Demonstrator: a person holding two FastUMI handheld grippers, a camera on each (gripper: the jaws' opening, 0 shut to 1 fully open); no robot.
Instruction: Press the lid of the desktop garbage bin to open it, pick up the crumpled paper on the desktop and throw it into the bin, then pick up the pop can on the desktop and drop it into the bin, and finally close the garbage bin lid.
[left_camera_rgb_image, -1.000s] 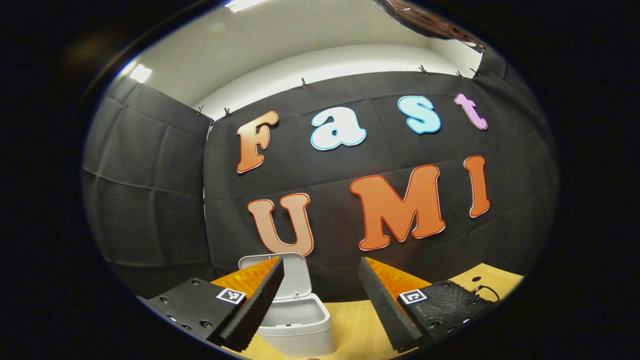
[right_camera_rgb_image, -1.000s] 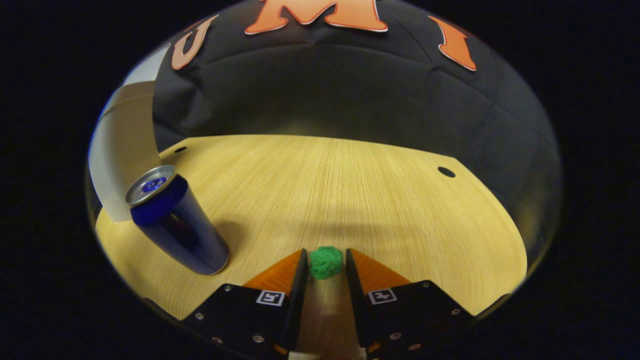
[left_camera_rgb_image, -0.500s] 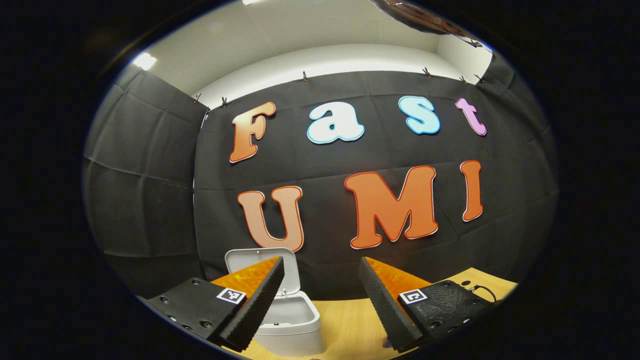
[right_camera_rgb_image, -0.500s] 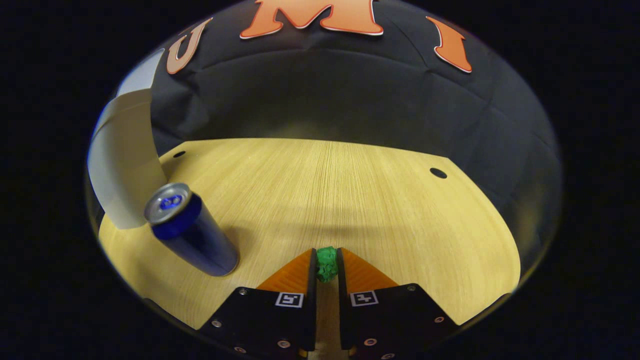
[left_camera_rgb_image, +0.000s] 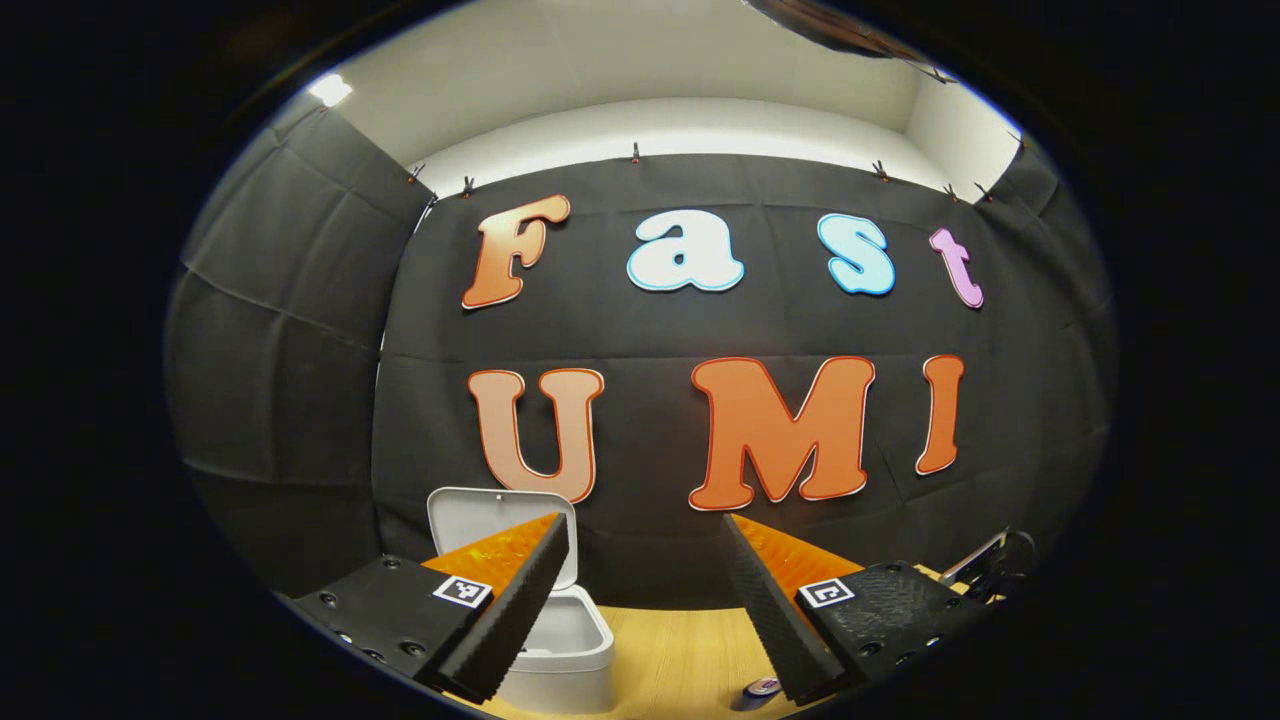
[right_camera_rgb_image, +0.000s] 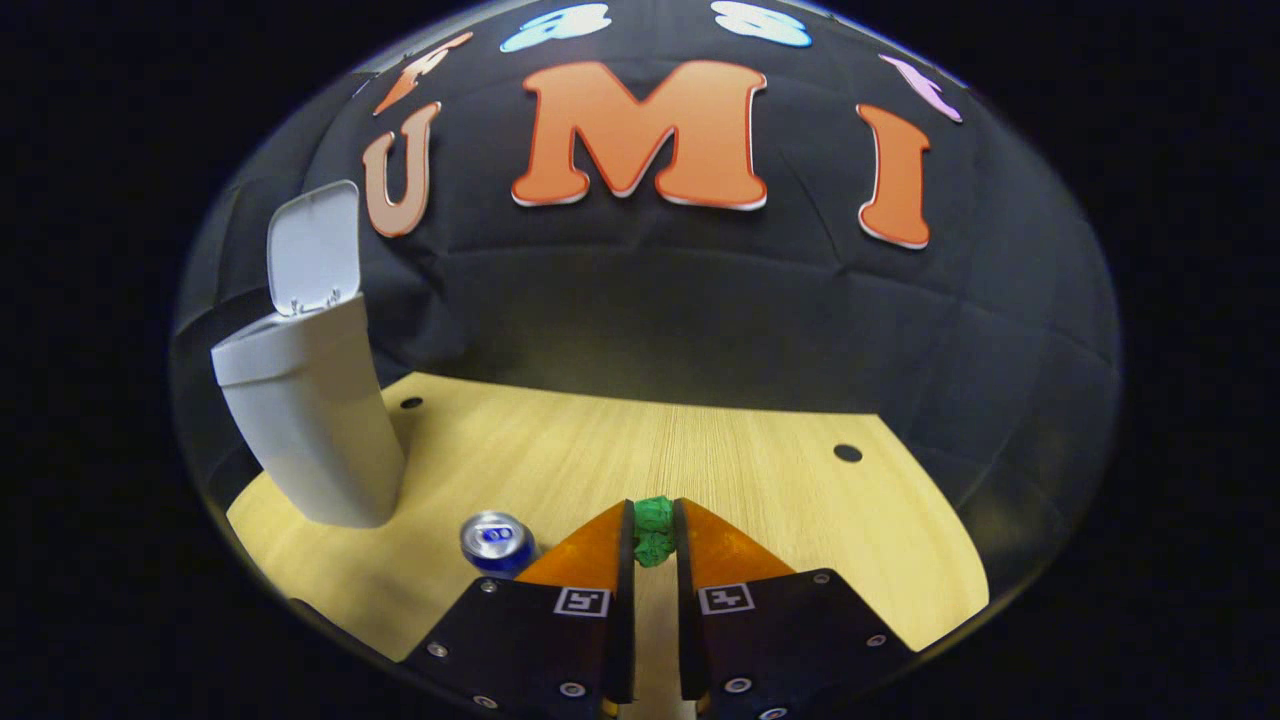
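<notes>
The white bin (right_camera_rgb_image: 310, 420) stands at the table's left with its lid (right_camera_rgb_image: 312, 245) swung up. My right gripper (right_camera_rgb_image: 654, 530) is shut on the green crumpled paper (right_camera_rgb_image: 654, 530) and holds it well above the wooden table (right_camera_rgb_image: 760, 480). The blue pop can (right_camera_rgb_image: 495, 542) stands upright below, left of the right gripper and right of the bin. In the left gripper view, my left gripper (left_camera_rgb_image: 645, 560) hangs open with nothing between its fingers; the bin (left_camera_rgb_image: 560, 650) with its raised lid (left_camera_rgb_image: 480, 515) sits behind its left finger, and the can's top (left_camera_rgb_image: 762, 688) peeks out low down.
Black cloth walls close the booth behind and to the left. The table (left_camera_rgb_image: 680, 655) has small dark holes (right_camera_rgb_image: 847, 453) near its back corners. Another gripper's dark part and cable (left_camera_rgb_image: 990, 570) show at the right edge of the left gripper view.
My right gripper closed on the green paper and lifted it off the table; the can and bin now look smaller and lower. The left gripper drew back slightly, staying open.
</notes>
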